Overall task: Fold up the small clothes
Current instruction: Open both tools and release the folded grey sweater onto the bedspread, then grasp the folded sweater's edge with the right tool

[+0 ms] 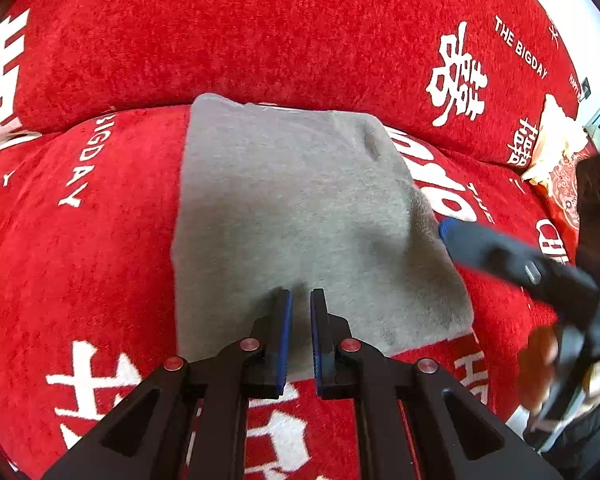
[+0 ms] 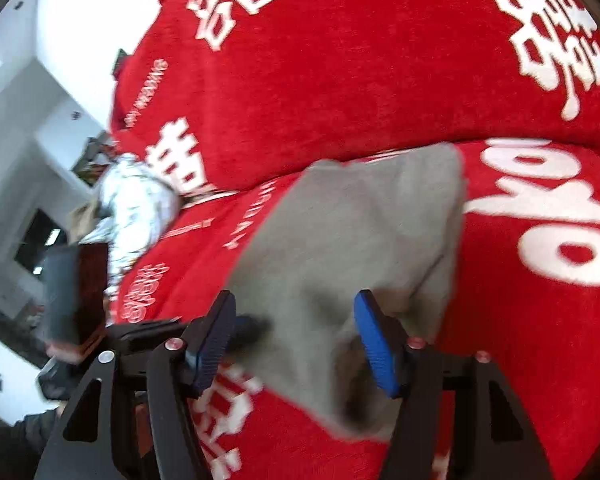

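Grey cloth [image 1: 300, 216] lies flat on the red sofa cover [image 1: 100, 240], on the seat just in front of the backrest, and already reads as a tidy, roughly rectangular shape; likely one fold is done or it is being squared up. Left gripper [image 1: 299, 300] hovers over the cloth's near edge, its two blue-padded fingers [image 1: 285, 336] nearly closed with a thin gap between them and no fabric visibly caught; it looks empty, possibly stationed there to pin the near edge while the other side works. Moving right, the right gripper [image 1: 446, 230] reaches the cloth's right edge at about mid-length, its tip touching or just beside the fabric; motion blur hides the contact there. In the right wrist view its fingers [image 2: 374, 344] stand wide apart, straddling the grey cloth's [image 2: 360, 240] raised edge, released and not yet pinching. Judgement: it is lined up to take this edge for a fold across. A patterned cushion [image 1: 556, 152] sits at far right.
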`<state>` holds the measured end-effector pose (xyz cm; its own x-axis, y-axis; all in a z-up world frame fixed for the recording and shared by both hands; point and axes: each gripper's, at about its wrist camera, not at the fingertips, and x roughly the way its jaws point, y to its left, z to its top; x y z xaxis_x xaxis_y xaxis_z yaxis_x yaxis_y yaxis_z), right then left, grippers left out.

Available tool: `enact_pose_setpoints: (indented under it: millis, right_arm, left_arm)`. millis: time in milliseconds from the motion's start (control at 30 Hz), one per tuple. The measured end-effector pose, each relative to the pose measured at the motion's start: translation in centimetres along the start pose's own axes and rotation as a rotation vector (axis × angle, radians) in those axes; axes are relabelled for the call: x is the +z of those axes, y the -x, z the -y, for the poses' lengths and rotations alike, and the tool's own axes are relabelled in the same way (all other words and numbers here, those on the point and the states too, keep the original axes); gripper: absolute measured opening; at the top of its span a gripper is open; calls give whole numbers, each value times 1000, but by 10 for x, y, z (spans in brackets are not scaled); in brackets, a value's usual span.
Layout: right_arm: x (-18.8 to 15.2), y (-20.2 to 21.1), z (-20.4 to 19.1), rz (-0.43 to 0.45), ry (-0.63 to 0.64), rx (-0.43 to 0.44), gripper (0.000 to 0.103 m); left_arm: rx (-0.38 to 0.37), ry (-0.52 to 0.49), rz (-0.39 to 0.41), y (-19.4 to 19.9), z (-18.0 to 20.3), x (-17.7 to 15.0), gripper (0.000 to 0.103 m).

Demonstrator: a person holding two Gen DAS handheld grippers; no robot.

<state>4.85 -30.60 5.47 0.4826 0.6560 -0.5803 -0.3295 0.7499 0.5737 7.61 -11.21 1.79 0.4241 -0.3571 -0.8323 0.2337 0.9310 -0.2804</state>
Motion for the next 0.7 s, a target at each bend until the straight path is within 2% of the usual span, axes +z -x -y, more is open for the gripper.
enact_pose_setpoints:
  millis: [100, 233, 333, 367, 400, 433, 500, 567, 600, 633, 667, 700]
  right_arm:
    - [-15, -6, -4, -10, -14, -6, 73]
    - [-33, -21, 24, -56, -106, -140, 72]
    - [-43, -7, 33, -8, -143, -110, 71]
    - [-44, -2, 32, -3, -147, -124, 71]
    - [-45, 4, 28, 4, -140, -148, 77]
    - [-46, 12, 25, 14, -126, -209, 82]
    - [-48, 28, 22, 48, -93, -308, 83]
    - [-46, 40, 24, 62, -90, -332, 83]
    - [-45, 45, 26, 69, -98, -344, 83]
    - [-43, 50, 28, 77, -105, -353, 83]
    - [-42, 53, 30, 83, -110, -358, 83]
    - [-40, 55, 31, 88, -113, -365, 83]
  left_arm:
    - [-3, 7, 0, 0, -7, -4, 10]
    - [-7, -21, -2, -8, -13, -15, 10]
    - [-32, -44, 5, -4, -17, -22, 10]
    - [-51, -42, 1, -1, -21, -26, 10]
    - [-65, -36, -1, 3, -24, -27, 10]
    - [-99, -19, -16, 9, -31, -30, 10]
    - [-179, 31, -12, 22, -46, -31, 10]
    - [-254, 105, 31, 33, -66, -29, 13]
    - [-250, 127, 48, 35, -72, -27, 55]
    - [-203, 164, 87, 37, -81, -25, 101]
    - [-181, 188, 147, 41, -85, -24, 101]
    - [-194, 173, 168, 46, -88, -21, 101]
